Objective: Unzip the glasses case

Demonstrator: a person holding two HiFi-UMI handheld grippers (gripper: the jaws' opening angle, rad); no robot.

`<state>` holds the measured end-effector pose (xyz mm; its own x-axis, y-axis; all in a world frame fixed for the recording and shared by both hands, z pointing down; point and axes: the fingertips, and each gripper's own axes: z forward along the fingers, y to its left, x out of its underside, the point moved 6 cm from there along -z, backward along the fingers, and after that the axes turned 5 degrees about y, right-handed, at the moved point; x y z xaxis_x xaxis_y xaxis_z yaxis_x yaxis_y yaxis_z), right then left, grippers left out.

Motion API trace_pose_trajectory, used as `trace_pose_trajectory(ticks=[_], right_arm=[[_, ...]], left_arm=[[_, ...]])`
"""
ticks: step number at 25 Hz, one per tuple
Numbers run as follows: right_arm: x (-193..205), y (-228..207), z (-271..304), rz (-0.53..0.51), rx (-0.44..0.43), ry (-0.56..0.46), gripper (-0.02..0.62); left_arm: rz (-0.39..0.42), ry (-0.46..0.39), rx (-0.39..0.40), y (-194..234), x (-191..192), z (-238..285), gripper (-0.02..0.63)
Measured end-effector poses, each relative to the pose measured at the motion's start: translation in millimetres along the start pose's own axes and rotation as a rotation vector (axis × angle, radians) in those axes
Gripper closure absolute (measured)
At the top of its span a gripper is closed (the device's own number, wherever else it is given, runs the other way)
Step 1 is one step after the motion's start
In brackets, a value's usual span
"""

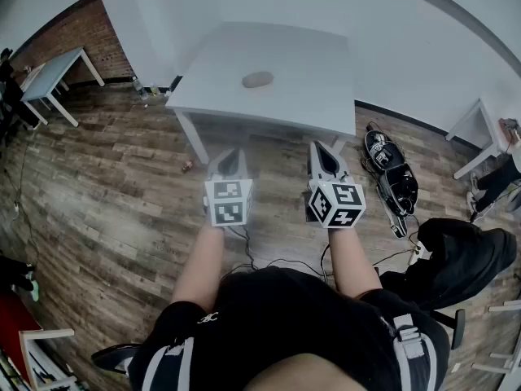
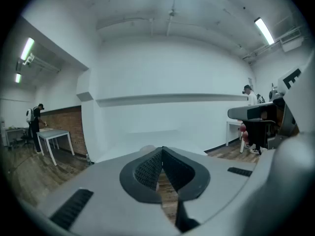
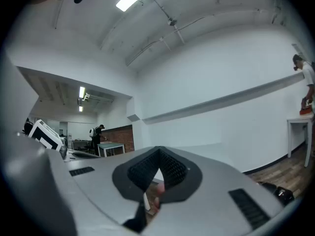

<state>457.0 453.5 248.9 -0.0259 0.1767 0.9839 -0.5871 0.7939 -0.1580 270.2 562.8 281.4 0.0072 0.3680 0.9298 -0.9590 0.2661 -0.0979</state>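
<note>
Lying on table (image 1: pixel 317 104), glasses case (image 1: pixel 258 79) well beyond left tool (image 1: pixel 230 156), right tool (image 1: pixel 324 151); both closed, empty.

Glasses case (image 1: pixel 258 79) sits on the table (image 1: pixel 301 96), upper centre of the frame. Left gripper (image 1: pixel 232 153) and right gripper (image 1: pixel 321 148) are side by side below the table's near edge, above the floor (image 1: pixel 122 186). Side table (image 1: pixel 50 73) upper left, bag (image 1: pixel 468 255) lower right.

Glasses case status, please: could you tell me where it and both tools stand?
Shut and empty: left tool, right tool, short of the table. On it, glasses case, untouched. Nothing else on top.
</note>
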Motion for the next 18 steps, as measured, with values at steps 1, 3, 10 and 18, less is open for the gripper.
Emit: trace_pose_trajectory(ticks=[1,3,10,18], right_arm=[[1.0,2.7,1.5,0.006,-0.013,0.004,0.591],[2.0,7.6,4.9,0.014,-0.036,0.008,0.591],[4.9,12.6,14.0,0.015,-0.039,0.026,0.591],[13.0,32.9,31.0,-0.018,-0.032,0.048,0.591]], left_arm=[[-0.005,0.001,-0.005,2.4,-0.2,-0.5,0.603],[-0.017,0.002,-0.013,6.8,-0.5,-0.8,0.603],[-0.108,0.003,0.036,17.2,0.8,4.6,0.603],[-0.106,-0.002,0.027,40.7,6.9,8.8,0.603]])
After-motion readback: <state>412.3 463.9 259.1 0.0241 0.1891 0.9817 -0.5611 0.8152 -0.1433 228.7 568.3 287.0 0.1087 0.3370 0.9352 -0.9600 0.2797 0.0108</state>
